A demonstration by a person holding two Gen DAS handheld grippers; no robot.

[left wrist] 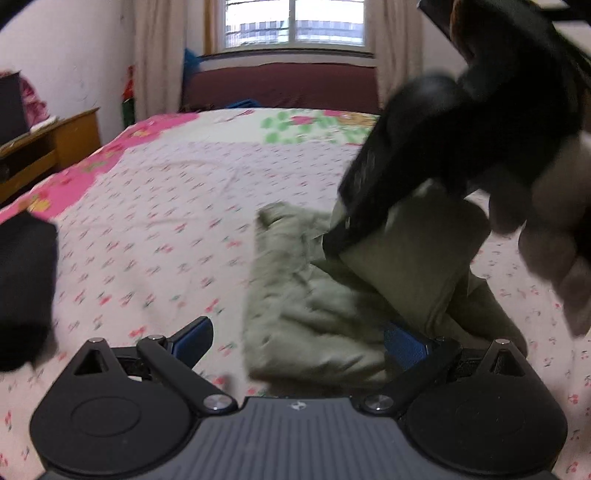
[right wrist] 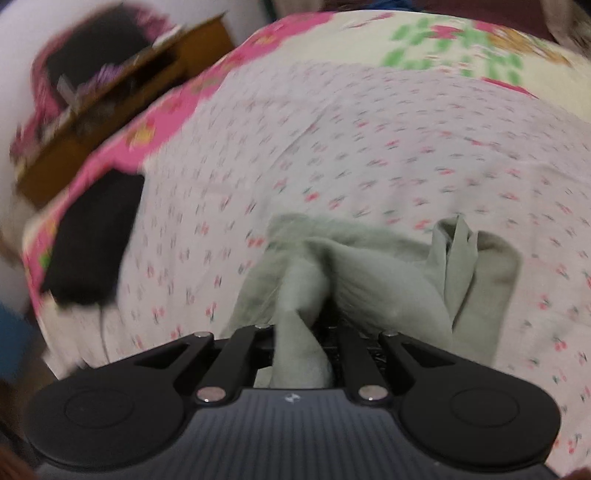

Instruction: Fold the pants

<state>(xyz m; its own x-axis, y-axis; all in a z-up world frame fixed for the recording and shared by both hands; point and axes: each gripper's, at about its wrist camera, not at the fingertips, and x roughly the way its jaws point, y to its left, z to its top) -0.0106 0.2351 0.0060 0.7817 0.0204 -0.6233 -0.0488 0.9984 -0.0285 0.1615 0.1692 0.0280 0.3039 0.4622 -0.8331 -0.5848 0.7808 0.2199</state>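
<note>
Here the pants [right wrist: 299, 347] bunch between the right claw's [right wrist: 301, 332] closed jaws.

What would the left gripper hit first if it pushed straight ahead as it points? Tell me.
Probably the olive pants: the open left gripper points at their bunched near edge on the floral bedsheet. Blur makes depth uncertain.

Left wrist view: low over the bed [left wrist: 166, 206], facing its far end and the window [left wrist: 293, 22], close to the pants [left wrist: 314, 295]. Right wrist view: higher, tilted down at the bed [right wrist: 369, 147], pants [right wrist: 369, 266] right at the lens. Shared: pants, floral sheet, black item [left wrist: 22, 288] [right wrist: 92, 240], wooden cabinet [left wrist: 48, 147] [right wrist: 122, 99] at left.
</note>
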